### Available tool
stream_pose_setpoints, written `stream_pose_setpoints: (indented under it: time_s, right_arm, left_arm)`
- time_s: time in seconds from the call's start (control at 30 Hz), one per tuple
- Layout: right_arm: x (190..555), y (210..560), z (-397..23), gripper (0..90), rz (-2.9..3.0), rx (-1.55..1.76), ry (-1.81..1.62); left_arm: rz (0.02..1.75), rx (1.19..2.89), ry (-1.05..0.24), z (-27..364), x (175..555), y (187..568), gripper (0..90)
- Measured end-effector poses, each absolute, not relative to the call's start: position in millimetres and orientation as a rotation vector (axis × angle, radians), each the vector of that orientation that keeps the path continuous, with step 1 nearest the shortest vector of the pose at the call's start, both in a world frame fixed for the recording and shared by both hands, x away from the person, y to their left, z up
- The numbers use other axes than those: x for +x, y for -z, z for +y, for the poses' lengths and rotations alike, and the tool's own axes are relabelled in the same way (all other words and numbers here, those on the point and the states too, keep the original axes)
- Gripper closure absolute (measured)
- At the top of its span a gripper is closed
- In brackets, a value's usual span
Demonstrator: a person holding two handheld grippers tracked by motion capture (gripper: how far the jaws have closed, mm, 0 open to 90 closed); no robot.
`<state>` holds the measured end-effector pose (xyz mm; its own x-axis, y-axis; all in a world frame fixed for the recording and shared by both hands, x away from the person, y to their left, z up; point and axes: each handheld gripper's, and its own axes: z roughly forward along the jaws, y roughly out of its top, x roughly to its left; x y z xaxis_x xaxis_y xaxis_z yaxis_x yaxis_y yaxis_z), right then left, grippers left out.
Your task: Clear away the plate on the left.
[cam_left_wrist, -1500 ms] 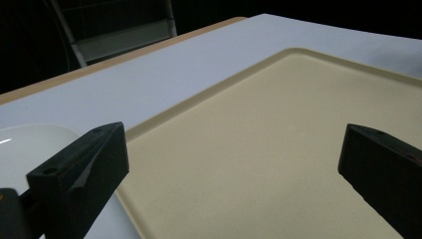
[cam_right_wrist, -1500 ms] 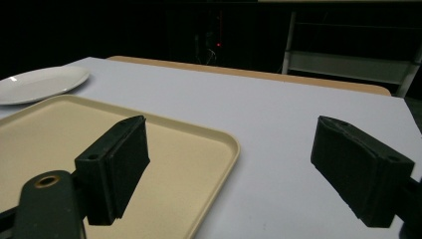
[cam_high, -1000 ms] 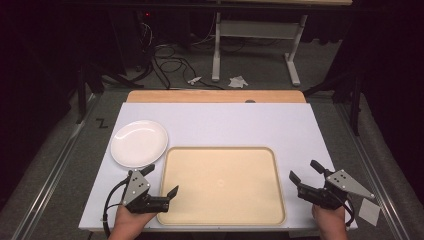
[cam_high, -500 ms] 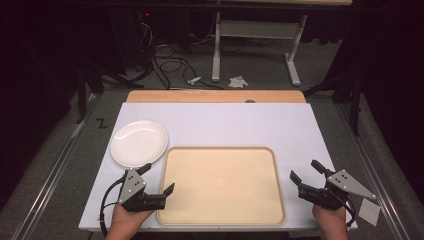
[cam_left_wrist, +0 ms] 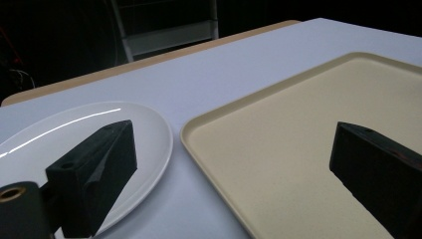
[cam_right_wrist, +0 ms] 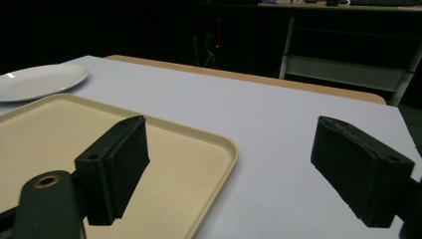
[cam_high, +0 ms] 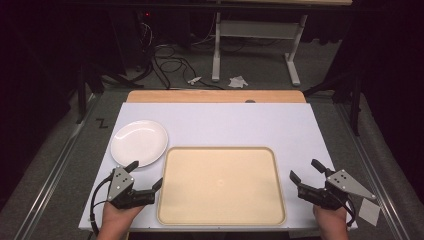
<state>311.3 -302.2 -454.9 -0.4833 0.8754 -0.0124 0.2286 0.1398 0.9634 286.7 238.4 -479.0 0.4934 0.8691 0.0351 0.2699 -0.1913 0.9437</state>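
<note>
An empty beige tray [cam_high: 220,185] lies at the front middle of the white table [cam_high: 225,125]. A white plate [cam_high: 139,142], also empty, sits just off its far left corner. My left gripper [cam_high: 146,173] is open near the tray's left edge, one jaw over the plate's front rim. In the left gripper view my left gripper [cam_left_wrist: 234,144] spans the plate [cam_left_wrist: 74,129] and the tray [cam_left_wrist: 298,124]. My right gripper [cam_high: 304,169] is open just right of the tray. In the right gripper view my right gripper [cam_right_wrist: 231,134] straddles the tray's [cam_right_wrist: 74,129] right rim; the plate [cam_right_wrist: 40,79] lies far left.
A wooden strip [cam_high: 215,96] runs along the table's far edge. Beyond it on the dark floor are cables [cam_high: 170,62] and a metal desk frame [cam_high: 255,35]. A small white tag [cam_high: 369,211] lies at the front right corner.
My left gripper has drifted slightly to the left, off the tray's edge. The right gripper has barely moved. Both stay open.
</note>
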Motion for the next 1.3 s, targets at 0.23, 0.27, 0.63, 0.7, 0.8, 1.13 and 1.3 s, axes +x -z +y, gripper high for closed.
stream_pose_setpoints:
  time_s: [0.23, 0.27, 0.63, 0.7, 0.8, 1.13, 1.3]
  right_arm:
    - [309.8, 448.7, -303.1, 16.1, 1.795, 1.049, -1.367]
    - [308.9, 447.2, -302.9, 16.1, 1.787, 1.053, -1.351]
    - [303.7, 434.4, -298.2, 16.1, 1.761, 0.999, -1.382]
    - [303.8, 433.2, -295.9, 16.1, 1.772, 0.977, -1.387]
    - [303.3, 432.0, -293.4, 16.1, 1.788, 0.974, -1.393]
    - [301.3, 428.2, -290.5, 16.1, 1.78, 0.965, -1.387]
    - [301.3, 427.9, -292.2, 16.1, 1.767, 0.994, -1.392]
  left_arm:
    - [1.012, 1.7, -0.753, 249.5, 287.9, 479.5, 5.0]
    - [1.016, 1.696, -0.757, 250.7, 287.9, 479.5, 4.9]
    - [1.1, 1.642, -0.774, 276.5, 286.7, 478.7, 4.7]
    - [1.131, 1.631, -0.765, 282.3, 288.9, 480.9, 4.7]
    - [1.152, 1.632, -0.764, 287.6, 289.4, 482.3, 4.0]
    - [1.224, 1.579, -0.793, 311.5, 286.9, 486.2, 4.0]
    - [1.241, 1.559, -0.784, 317.4, 286.4, 487.6, 4.0]
